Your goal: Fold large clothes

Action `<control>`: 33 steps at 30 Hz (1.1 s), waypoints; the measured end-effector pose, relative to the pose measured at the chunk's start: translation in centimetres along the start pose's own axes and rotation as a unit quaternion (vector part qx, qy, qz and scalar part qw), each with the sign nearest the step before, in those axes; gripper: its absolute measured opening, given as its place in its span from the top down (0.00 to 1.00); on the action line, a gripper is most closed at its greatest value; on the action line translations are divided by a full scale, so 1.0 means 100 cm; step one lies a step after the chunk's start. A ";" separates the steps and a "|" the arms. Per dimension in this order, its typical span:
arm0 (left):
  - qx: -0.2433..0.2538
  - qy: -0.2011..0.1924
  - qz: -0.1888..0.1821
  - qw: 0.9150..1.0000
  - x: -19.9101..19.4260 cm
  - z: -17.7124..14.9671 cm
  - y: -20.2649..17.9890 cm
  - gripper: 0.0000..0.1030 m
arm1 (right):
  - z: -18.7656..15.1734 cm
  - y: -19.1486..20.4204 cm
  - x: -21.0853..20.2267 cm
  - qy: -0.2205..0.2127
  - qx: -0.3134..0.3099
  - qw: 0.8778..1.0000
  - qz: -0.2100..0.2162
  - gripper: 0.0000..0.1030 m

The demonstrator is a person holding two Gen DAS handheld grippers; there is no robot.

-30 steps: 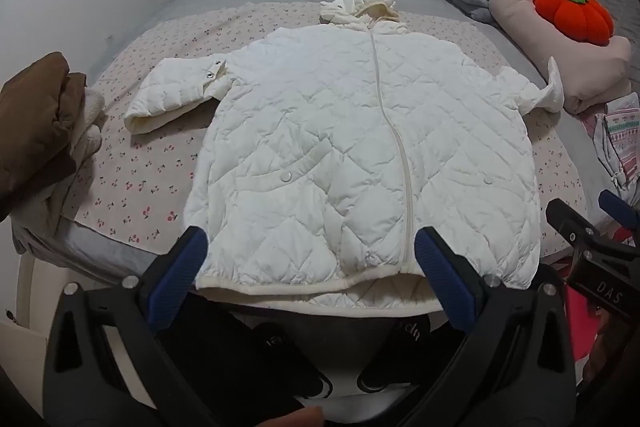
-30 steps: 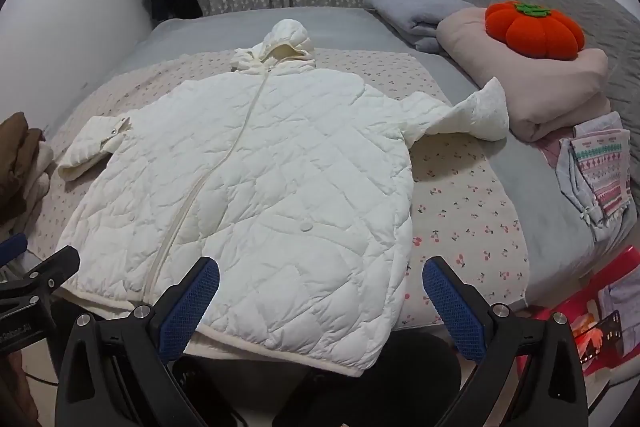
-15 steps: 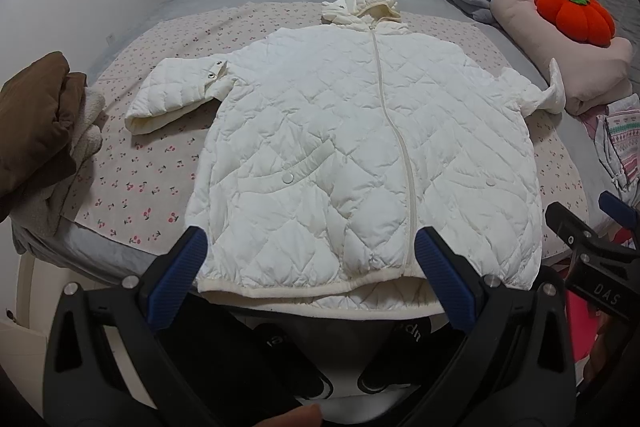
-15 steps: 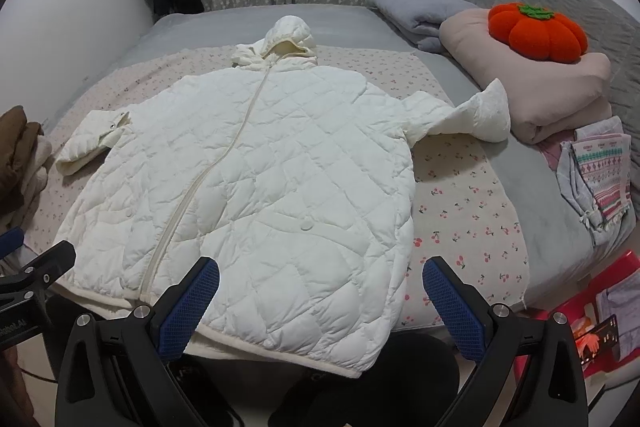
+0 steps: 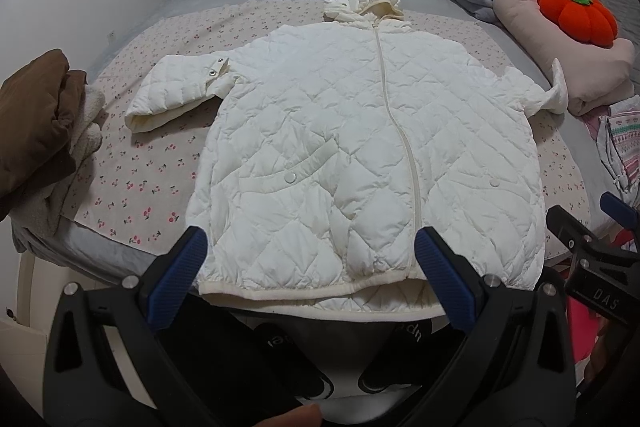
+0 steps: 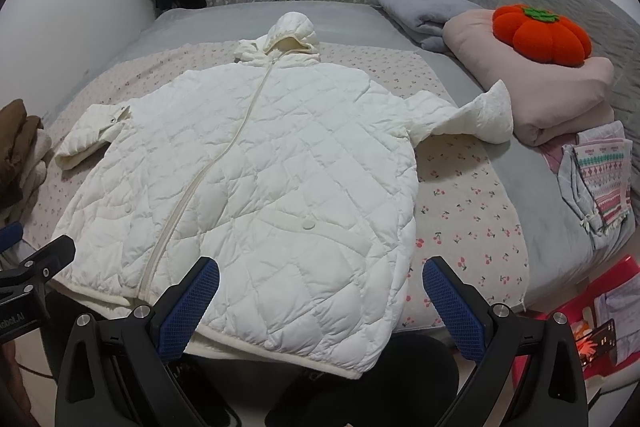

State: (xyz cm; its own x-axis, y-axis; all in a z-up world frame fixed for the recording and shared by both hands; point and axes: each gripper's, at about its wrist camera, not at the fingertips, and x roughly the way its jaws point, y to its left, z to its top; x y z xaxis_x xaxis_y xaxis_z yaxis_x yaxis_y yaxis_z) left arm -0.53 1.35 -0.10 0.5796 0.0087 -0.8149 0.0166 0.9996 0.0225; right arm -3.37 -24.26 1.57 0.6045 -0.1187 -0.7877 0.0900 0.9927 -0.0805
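Observation:
A white quilted hooded jacket (image 5: 360,147) lies flat, front up and zipped, on the bed, hood at the far end, hem over the near edge. It also shows in the right wrist view (image 6: 248,179). Its left sleeve (image 5: 176,95) is bent short. Its right sleeve (image 6: 468,115) reaches toward the pink pillow. My left gripper (image 5: 312,271) is open and empty, just above the hem. My right gripper (image 6: 320,291) is open and empty over the hem's right part. Each gripper's edge shows in the other's view.
A cherry-print sheet (image 5: 132,163) covers the grey bed. Brown and cream clothes (image 5: 36,131) are piled at the left. A pink pillow (image 6: 560,95) with an orange pumpkin cushion (image 6: 540,35), grey bedding (image 6: 420,11) and patterned clothes (image 6: 600,179) lie at the right.
Both views have shifted very slightly upward and closer to the bed. The jacket has not moved and both grippers stay open.

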 end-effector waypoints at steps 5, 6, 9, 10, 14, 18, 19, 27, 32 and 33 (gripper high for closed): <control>0.000 0.001 0.001 1.000 0.000 0.000 0.000 0.00 | 0.000 0.000 0.000 0.000 -0.001 1.000 0.000 0.00; 0.000 0.001 0.001 1.000 0.001 -0.001 0.000 0.00 | 0.000 0.000 0.000 0.001 -0.001 1.000 0.000 0.00; -0.001 0.002 0.002 1.000 0.001 -0.001 0.001 0.00 | 0.000 0.001 0.001 0.001 -0.002 1.000 -0.001 0.00; -0.001 0.001 0.002 1.000 0.001 -0.001 0.001 0.00 | 0.000 0.001 0.001 0.001 -0.001 1.000 -0.002 0.00; -0.005 0.003 0.004 1.000 0.003 -0.002 0.002 0.00 | -0.001 0.001 0.001 0.000 0.000 1.000 -0.005 0.00; -0.007 0.003 0.005 1.000 0.003 -0.003 0.003 0.00 | -0.001 0.001 0.001 0.000 0.001 1.000 -0.005 0.00; -0.007 0.003 0.005 1.000 0.003 -0.003 0.004 0.00 | -0.001 0.001 0.001 0.000 0.000 1.000 -0.005 0.00; -0.008 0.003 0.005 1.000 0.002 -0.003 0.005 0.00 | -0.003 0.001 0.002 0.001 0.000 1.000 -0.004 0.00; -0.007 0.004 0.005 1.000 0.002 -0.003 0.005 0.00 | -0.003 0.000 0.002 0.002 0.002 1.000 -0.005 0.00; -0.007 0.004 0.006 1.000 0.002 -0.003 0.005 0.00 | -0.003 0.000 0.003 0.003 0.002 1.000 -0.005 0.00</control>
State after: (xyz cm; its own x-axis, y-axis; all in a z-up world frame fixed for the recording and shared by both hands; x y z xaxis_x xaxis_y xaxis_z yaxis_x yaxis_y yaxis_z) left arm -0.68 1.85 -0.43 0.5738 0.0204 -0.8187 -0.0021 0.9997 0.0234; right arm -3.47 -24.32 1.16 0.5991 -0.1279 -0.7904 0.0996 0.9914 -0.0850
